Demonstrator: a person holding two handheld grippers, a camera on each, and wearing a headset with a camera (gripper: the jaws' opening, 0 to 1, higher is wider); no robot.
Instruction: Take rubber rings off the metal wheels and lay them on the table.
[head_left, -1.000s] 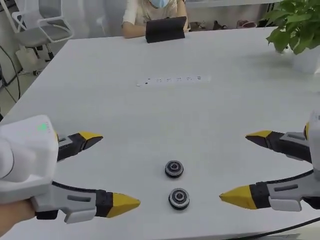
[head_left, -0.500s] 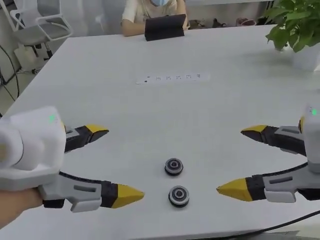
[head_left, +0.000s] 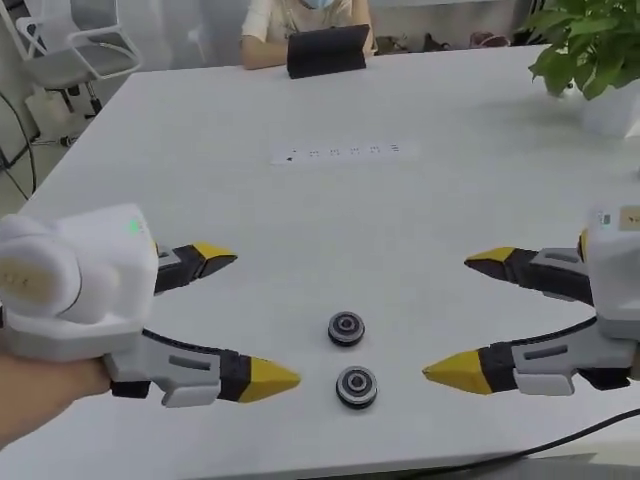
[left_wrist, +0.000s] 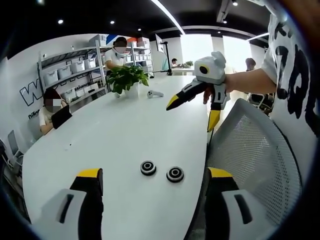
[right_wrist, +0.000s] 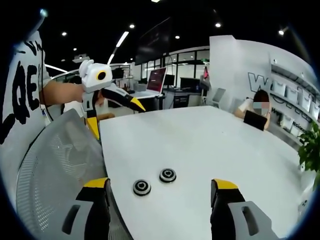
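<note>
Two small metal wheels with black rubber rings lie flat near the table's front edge: a far wheel (head_left: 346, 328) (left_wrist: 148, 167) (right_wrist: 167, 175) and a near wheel (head_left: 357, 386) (left_wrist: 175, 174) (right_wrist: 142, 187). My left gripper (head_left: 255, 318) (left_wrist: 155, 175) (right_wrist: 117, 121) hovers left of them, open, its yellow-tipped jaws wide apart and holding nothing. Facing it from the right is my right gripper (head_left: 450, 317) (right_wrist: 159, 183) (left_wrist: 191, 117), also open and holding nothing. Both wheels sit between the two grippers, untouched.
A white power strip (head_left: 338, 153) lies mid-table. A person sits at the far end behind a dark tablet (head_left: 327, 52). A potted plant (head_left: 585, 50) stands at the back right. A mesh chair (left_wrist: 250, 150) is at the near edge, and a black cable (head_left: 560, 440) runs along the front right.
Both grippers have edged inward toward the wheels and stayed open. The wheels have not moved; the head camera has shifted slightly.
</note>
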